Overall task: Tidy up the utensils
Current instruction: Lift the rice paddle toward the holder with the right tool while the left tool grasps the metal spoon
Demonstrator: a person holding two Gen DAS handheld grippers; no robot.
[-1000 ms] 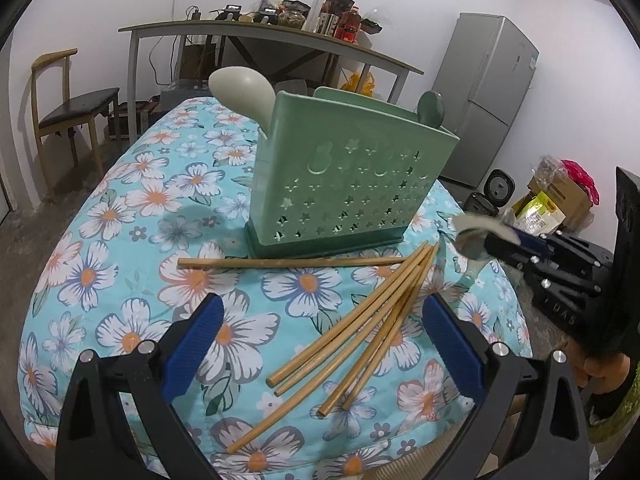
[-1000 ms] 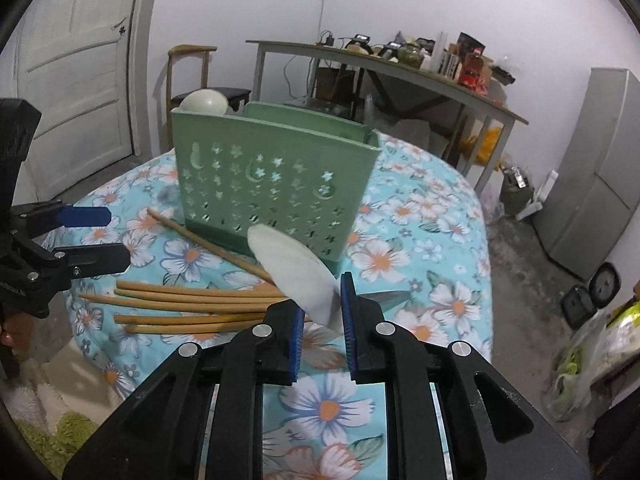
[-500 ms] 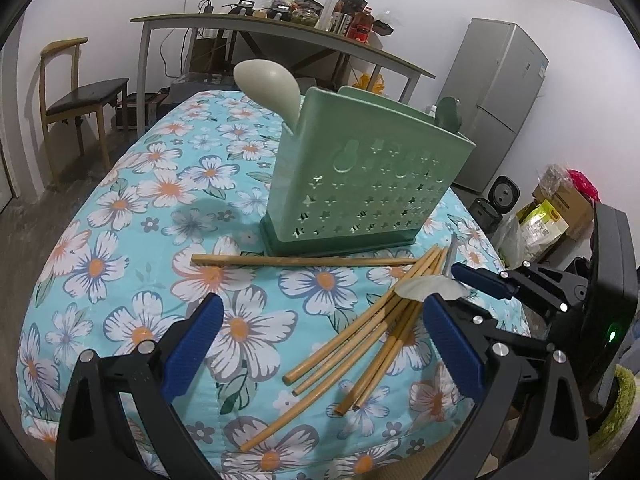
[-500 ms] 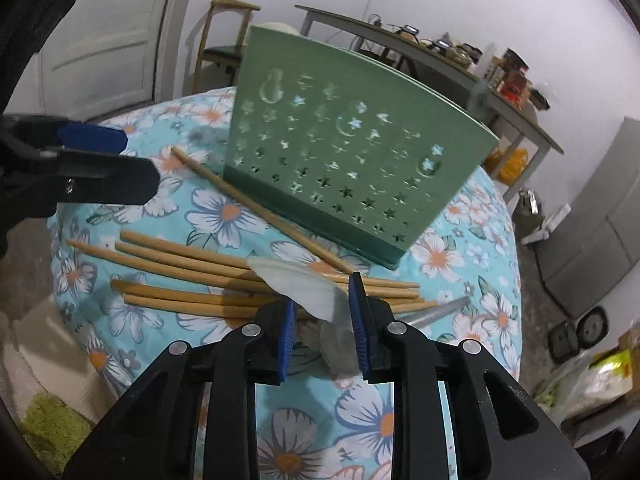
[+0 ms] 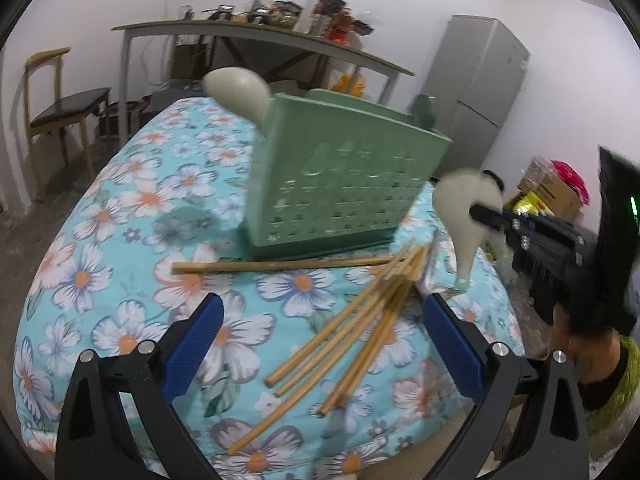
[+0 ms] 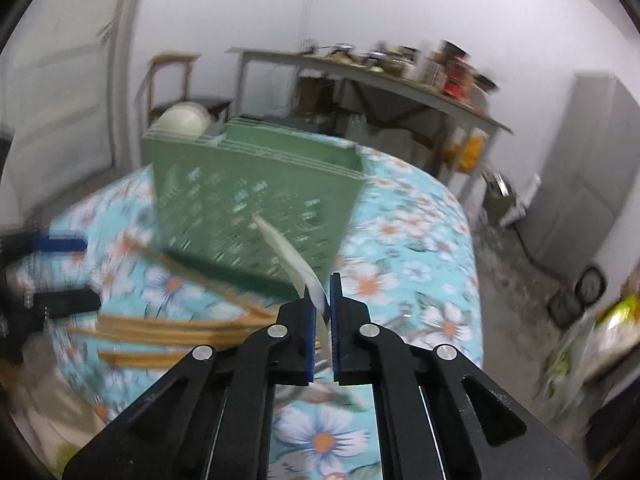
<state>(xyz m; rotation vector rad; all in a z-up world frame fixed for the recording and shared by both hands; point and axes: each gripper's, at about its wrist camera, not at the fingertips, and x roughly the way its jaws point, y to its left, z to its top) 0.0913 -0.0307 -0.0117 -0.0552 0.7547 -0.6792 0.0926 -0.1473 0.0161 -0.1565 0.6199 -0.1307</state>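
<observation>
Cream spoon (image 6: 296, 264) is pinched thinly in the right tool (image 6: 320, 316), whose jaws just closed on it, near the green holder (image 6: 256, 200). It could twist and drop. Left tool (image 5: 320, 344) gapes empty over chopsticks (image 5: 352, 328).

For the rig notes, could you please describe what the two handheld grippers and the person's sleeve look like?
Both the left gripper and the right gripper are black, angular plastic frames with silver screw heads and blue ribbed pads inside the fingers. The right unit's body shows a small green light. The sleeve is fuzzy green.
</observation>
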